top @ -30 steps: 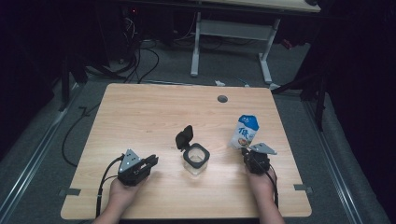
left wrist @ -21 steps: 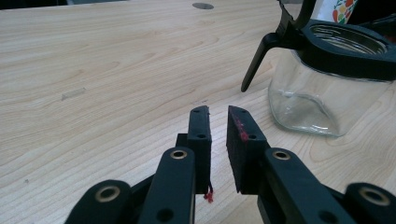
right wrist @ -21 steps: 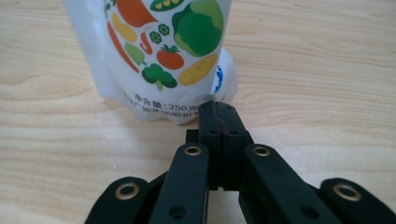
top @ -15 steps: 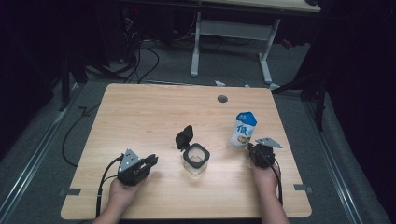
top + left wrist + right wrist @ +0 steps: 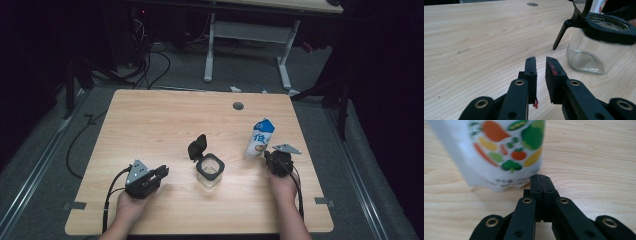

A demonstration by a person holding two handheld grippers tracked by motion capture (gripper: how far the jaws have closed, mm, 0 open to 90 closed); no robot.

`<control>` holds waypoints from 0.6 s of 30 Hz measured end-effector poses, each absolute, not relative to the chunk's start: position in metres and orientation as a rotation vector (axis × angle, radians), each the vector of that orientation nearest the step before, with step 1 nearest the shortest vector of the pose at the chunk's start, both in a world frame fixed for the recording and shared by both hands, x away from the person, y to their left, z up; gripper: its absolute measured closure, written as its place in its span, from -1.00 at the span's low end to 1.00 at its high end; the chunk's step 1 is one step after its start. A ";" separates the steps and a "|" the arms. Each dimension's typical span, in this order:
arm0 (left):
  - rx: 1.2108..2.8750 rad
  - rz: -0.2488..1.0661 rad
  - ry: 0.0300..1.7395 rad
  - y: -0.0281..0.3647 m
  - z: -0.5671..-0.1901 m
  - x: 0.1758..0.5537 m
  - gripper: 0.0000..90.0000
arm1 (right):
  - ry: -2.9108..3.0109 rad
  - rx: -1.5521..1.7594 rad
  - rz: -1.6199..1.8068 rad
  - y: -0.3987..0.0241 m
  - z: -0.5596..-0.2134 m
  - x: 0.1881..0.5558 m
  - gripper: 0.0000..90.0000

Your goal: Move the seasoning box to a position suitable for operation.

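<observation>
Pouch (image 5: 260,138) leans right of the jar (image 5: 210,170), nudged by the right gripper's (image 5: 276,159) pressed-together jaws; the left gripper (image 5: 541,65), jaws slightly parted and empty, waits left of the jar.

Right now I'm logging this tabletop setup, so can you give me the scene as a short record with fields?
surface: light wooden table
centre: clear glass jar with black rim, hinged black lid flipped open
right side: white pouch printed with vegetables, standing tilted
left gripper: jaws slightly apart, empty, pointing toward the jar
right gripper: jaws shut, empty, tips at the foot of the pouch
</observation>
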State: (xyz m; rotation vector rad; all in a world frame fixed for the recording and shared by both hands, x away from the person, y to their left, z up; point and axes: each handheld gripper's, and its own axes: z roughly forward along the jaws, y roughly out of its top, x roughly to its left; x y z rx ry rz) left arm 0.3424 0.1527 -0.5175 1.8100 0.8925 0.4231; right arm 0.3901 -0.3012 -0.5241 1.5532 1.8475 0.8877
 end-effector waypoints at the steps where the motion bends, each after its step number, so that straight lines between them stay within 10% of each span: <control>1: 1.812 0.423 0.892 0.152 -0.518 0.342 0.76 | 1.844 1.547 0.899 -0.300 -0.523 0.386 1.00; 18: 1.812 0.437 0.926 0.158 -0.520 0.345 0.51 | 1.942 1.403 0.960 -0.214 -0.513 0.401 1.00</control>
